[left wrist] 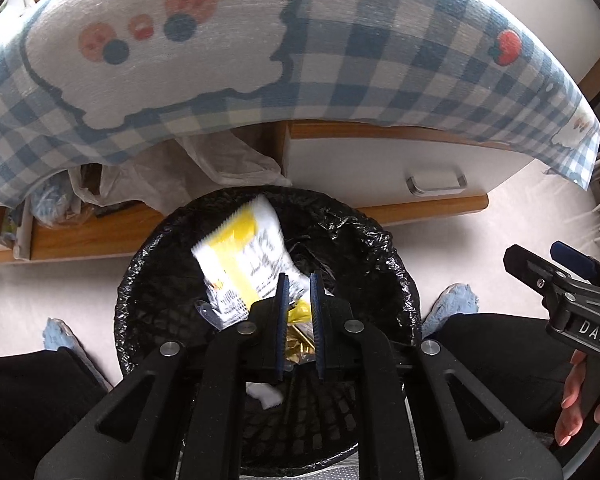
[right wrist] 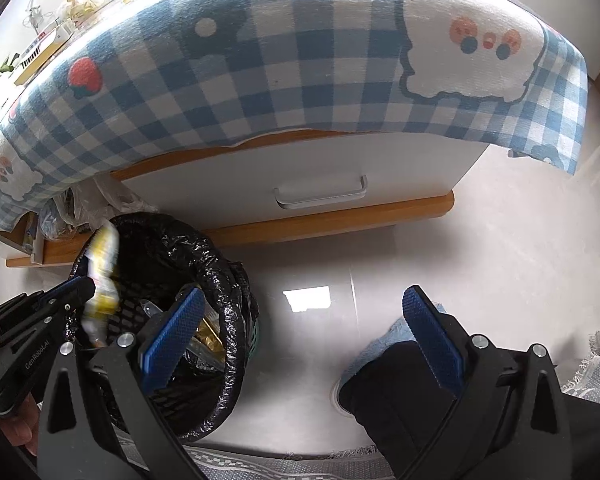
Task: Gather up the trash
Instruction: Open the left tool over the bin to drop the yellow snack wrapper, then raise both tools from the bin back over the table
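Note:
A black mesh trash bin (left wrist: 148, 280) lined with a black bag stands on the floor under the table edge. My left gripper (left wrist: 299, 280) is right over the bin, its jaws a narrow gap apart. A blurred yellow and white snack wrapper (left wrist: 244, 256) hangs at its fingertips over the bin; I cannot tell whether it is still pinched. Gold wrappers (left wrist: 296, 344) and white scraps lie inside. In the right wrist view the bin (right wrist: 220, 288) is at lower left with the wrapper (right wrist: 102, 276) at the left gripper's tip. My right gripper (right wrist: 304, 312) is wide open and empty above the floor.
A table with a blue checked cloth (left wrist: 340, 60) overhangs a white drawer with a handle (left wrist: 436, 184). Plastic bags (left wrist: 204, 168) sit on a wooden shelf behind the bin. The person's black-trousered legs and blue slippers (left wrist: 456, 304) flank the bin. A grey rug (right wrist: 596, 364) lies right.

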A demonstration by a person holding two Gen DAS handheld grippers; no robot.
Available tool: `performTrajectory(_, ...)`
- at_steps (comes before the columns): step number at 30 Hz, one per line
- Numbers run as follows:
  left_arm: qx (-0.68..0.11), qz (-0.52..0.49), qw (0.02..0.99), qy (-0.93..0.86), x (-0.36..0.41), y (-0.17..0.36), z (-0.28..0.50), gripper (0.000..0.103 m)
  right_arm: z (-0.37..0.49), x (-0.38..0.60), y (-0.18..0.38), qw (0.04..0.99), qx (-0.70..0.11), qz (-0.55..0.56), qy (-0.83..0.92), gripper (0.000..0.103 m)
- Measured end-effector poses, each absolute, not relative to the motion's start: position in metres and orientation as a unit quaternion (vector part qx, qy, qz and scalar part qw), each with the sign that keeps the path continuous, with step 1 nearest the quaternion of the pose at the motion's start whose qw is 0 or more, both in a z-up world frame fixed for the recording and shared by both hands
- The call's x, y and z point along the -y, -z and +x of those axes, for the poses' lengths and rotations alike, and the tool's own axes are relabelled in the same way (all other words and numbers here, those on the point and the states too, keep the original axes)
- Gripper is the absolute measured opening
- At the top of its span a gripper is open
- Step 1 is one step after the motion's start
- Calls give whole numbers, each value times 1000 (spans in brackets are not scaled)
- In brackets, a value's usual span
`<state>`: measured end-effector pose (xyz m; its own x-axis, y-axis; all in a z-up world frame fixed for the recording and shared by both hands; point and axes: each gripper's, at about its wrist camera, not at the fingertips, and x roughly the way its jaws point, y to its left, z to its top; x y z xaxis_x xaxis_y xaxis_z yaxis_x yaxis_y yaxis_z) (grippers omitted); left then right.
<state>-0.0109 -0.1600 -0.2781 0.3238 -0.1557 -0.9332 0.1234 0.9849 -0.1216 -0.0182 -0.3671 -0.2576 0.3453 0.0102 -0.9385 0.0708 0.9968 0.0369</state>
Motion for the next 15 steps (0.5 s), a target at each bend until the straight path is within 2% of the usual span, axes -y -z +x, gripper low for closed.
performTrajectory(4, -570, -13, 817, 83, 159, 275, -13, 39, -18, 362, 258, 820, -572, 31, 17, 95)
performTrajectory(8, -567, -16, 820, 79, 155, 270, -15, 49, -18, 357, 256, 821, -570, 29, 13, 95)
performTrajectory(10, -563, -18, 823, 75, 152, 267, -16, 59, -17, 355, 254, 823, -567, 27, 11, 95)
performTrajectory(15, -552, -21, 831, 64, 144, 253, -19, 70, -19, 349, 243, 831, -556, 22, 8, 95)
